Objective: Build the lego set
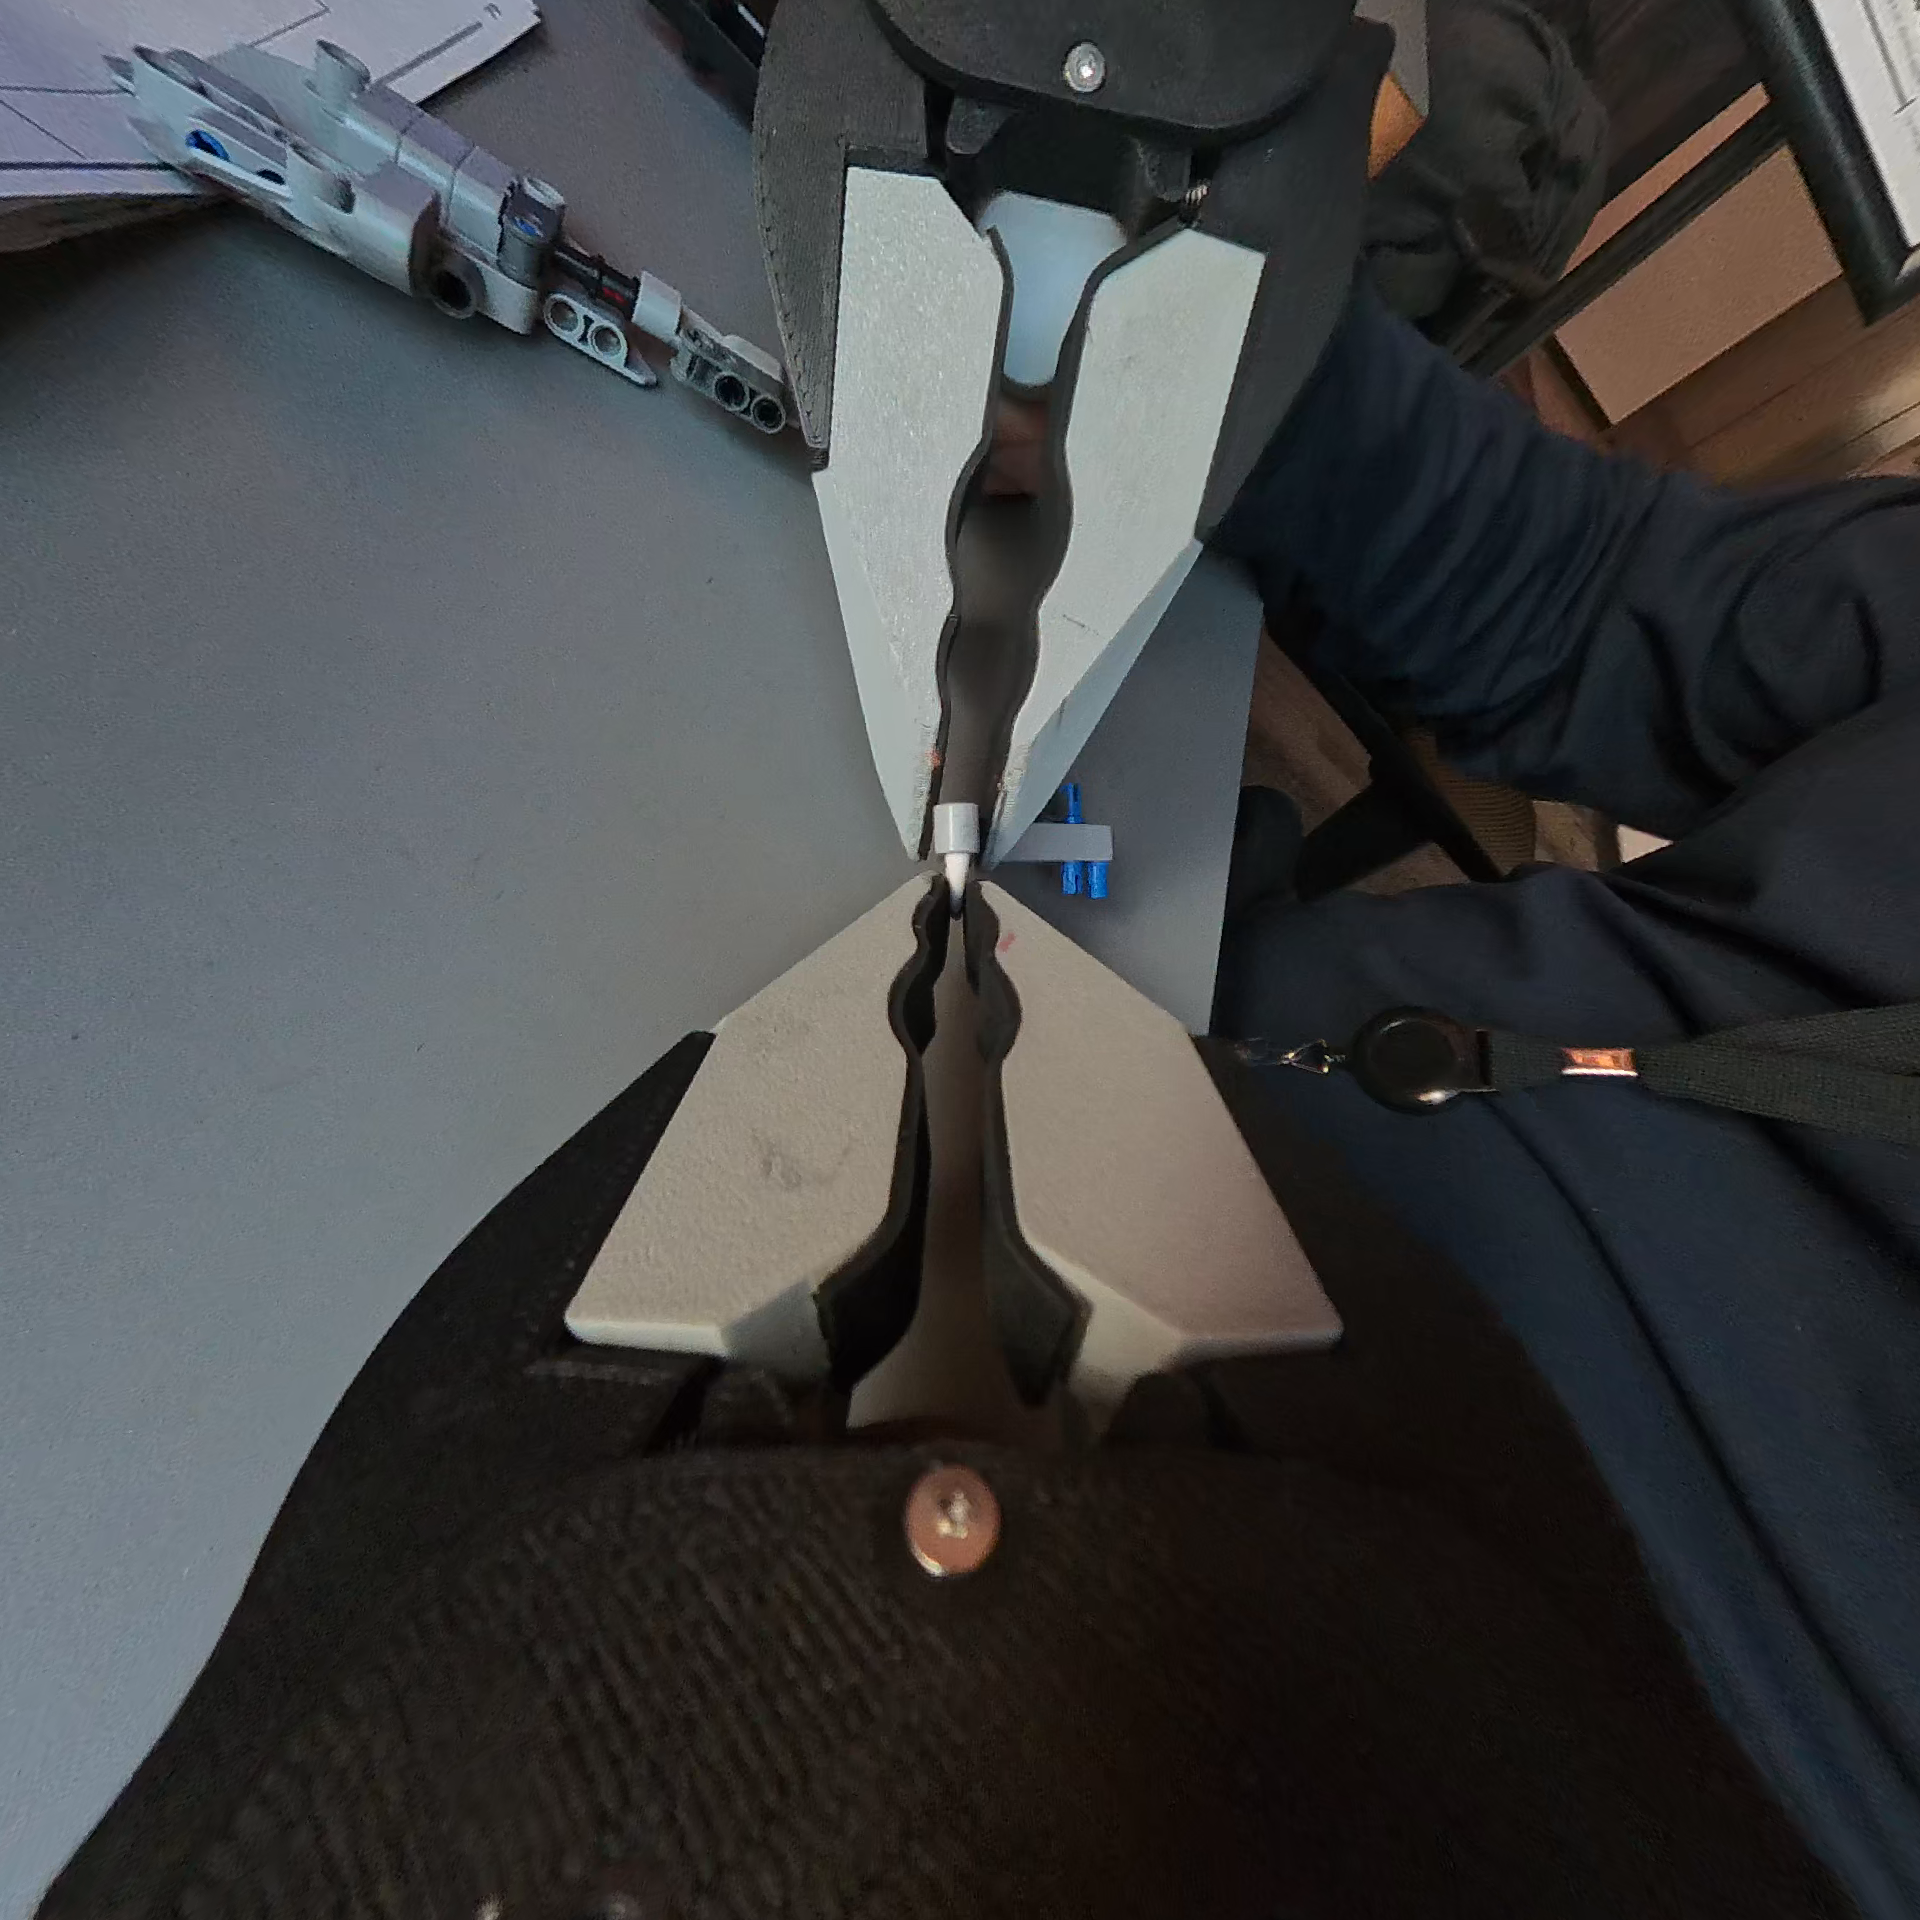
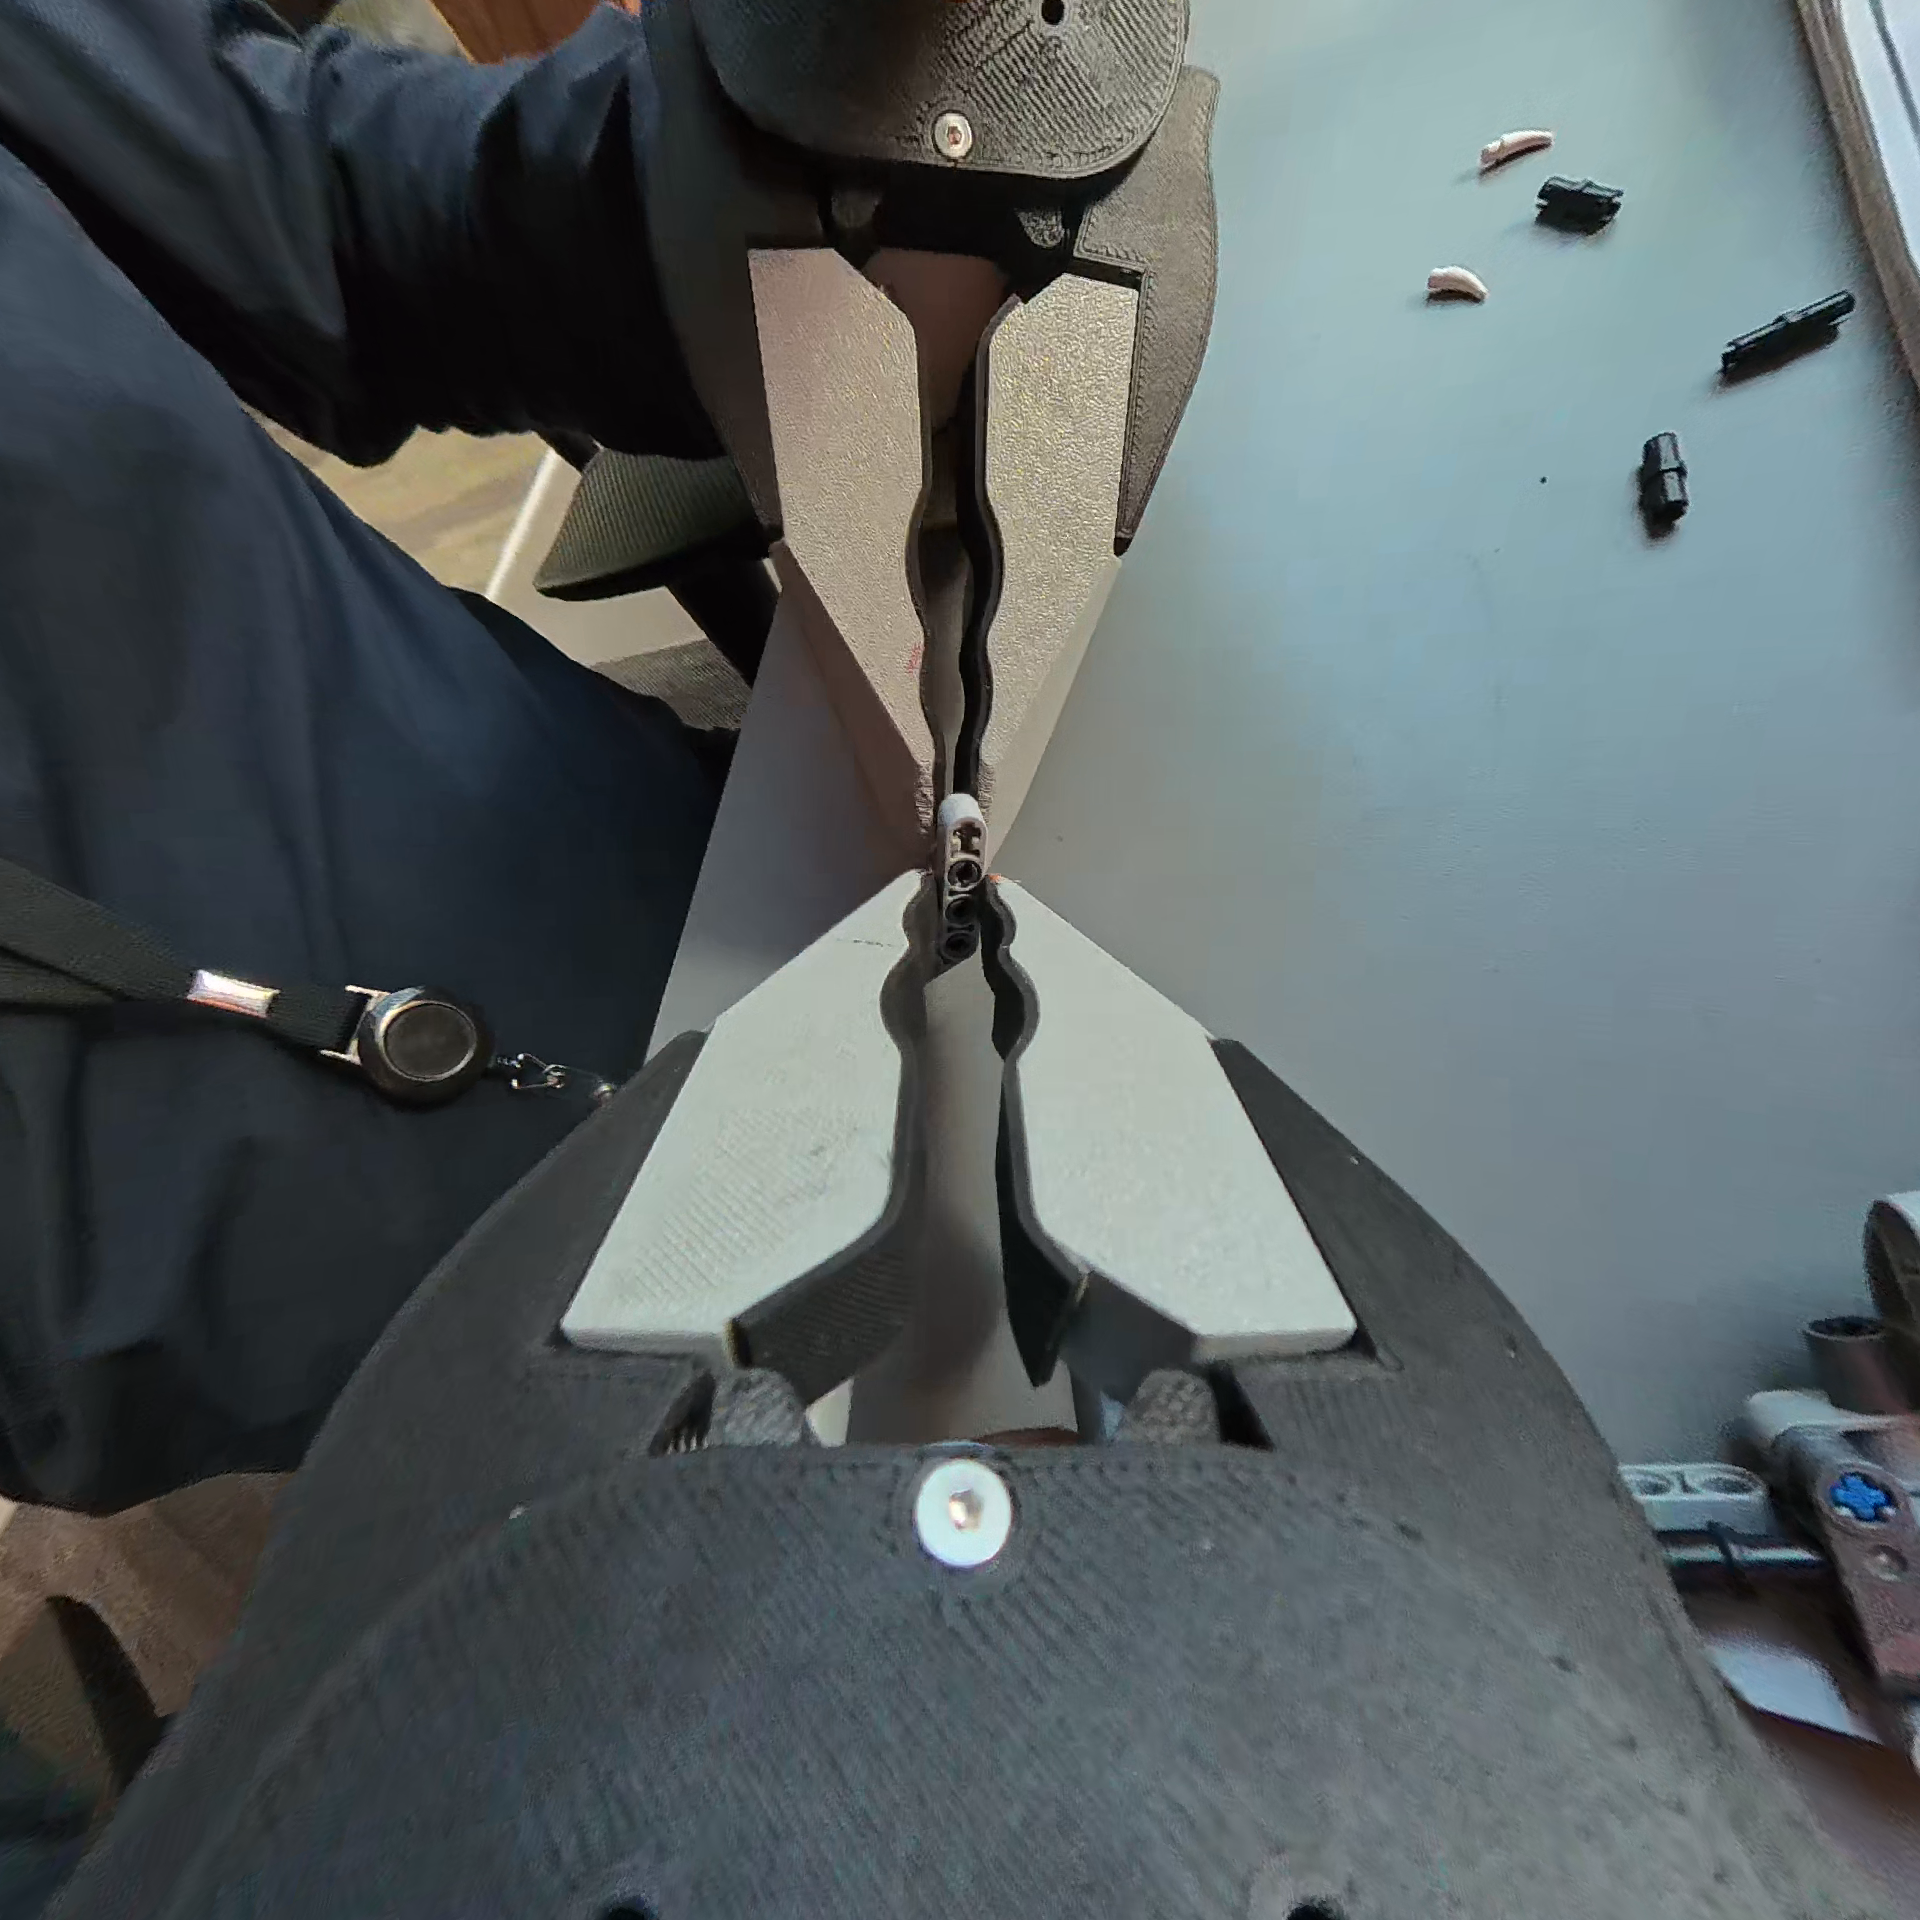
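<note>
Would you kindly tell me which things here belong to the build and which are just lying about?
In use: left hand-held gripper, right hand-held gripper, the grey beam pinched between them, the part-built grey model.
Lying about for now: black pins, pale curved pieces, lanyard reel.

Left gripper (image 1: 953, 902) pinched a small white pointed piece (image 1: 954, 868) at its tips — right gripper (image 1: 957, 831) met it tip-to-tip, clamping a grey lego piece (image 1: 957, 828). Grey beam with blue pins (image 1: 1075, 844) just beside. Partly built grey lego model (image 1: 353, 197) lay far back on the grey table (image 1: 416, 727).
</note>
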Available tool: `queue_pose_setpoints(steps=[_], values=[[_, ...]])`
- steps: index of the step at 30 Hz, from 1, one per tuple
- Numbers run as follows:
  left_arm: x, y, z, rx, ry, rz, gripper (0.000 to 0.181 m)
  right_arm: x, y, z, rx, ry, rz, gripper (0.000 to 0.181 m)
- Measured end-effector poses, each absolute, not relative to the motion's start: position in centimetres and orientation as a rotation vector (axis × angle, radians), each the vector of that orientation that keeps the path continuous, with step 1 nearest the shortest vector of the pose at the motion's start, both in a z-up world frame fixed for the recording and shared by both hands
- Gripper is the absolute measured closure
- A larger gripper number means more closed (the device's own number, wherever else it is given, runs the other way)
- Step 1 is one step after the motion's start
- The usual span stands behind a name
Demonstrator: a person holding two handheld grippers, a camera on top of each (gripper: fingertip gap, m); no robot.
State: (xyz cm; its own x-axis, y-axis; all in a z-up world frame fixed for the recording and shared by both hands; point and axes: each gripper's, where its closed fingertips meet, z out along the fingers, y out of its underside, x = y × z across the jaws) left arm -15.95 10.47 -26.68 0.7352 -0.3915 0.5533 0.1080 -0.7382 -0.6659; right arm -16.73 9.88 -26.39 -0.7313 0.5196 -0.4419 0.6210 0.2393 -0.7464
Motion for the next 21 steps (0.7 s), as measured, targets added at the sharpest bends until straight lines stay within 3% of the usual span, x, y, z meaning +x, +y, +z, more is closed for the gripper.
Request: queue_pose_setpoints(steps=[3,6,21], values=[[-16.3,10.8,-25.9,-2.174,0.152,-0.98,0.181,-17.2,10.4,-25.5,1.154,2.25,-1.606,0.176],[-16.7,10.8,-25.1,-2.113,0.132,-1.008,0.168,-17.4,11.0,-24.4,1.183,2.136,-1.706,0.176],[-17.3,9.8,-25.9,-2.163,0.094,-0.925,0.172,-17.8,11.4,-25.2,1.275,2.104,-1.643,0.176]])
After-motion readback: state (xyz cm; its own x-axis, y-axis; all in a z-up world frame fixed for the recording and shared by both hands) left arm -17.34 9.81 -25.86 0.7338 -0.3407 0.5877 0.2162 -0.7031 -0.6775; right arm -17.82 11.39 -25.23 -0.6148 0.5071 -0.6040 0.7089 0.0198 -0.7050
